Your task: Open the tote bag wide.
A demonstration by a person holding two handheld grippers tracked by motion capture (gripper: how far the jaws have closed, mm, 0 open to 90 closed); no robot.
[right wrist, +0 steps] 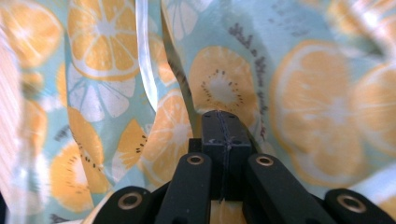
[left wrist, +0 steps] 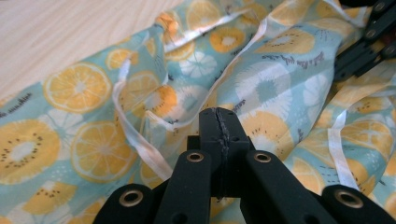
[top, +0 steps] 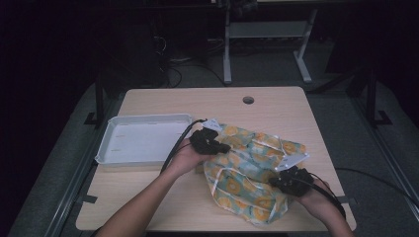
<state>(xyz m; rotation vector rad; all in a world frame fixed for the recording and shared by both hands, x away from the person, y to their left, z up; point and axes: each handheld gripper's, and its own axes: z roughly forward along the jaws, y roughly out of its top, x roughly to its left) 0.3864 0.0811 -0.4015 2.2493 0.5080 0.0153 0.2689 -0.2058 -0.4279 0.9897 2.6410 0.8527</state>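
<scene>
We see both the left gripper (top: 223, 146) and right gripper (top: 274, 180) pinching the crumpled fruit-print cloth (top: 257, 163), its folding barely begun, beside the tray (top: 106, 138).

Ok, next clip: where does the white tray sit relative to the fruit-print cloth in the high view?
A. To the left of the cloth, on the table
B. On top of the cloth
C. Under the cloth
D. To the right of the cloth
A: the white tray lies on the table left of the fruit-print cloth, holding nothing that can be seen, with the left gripper between them.
</scene>
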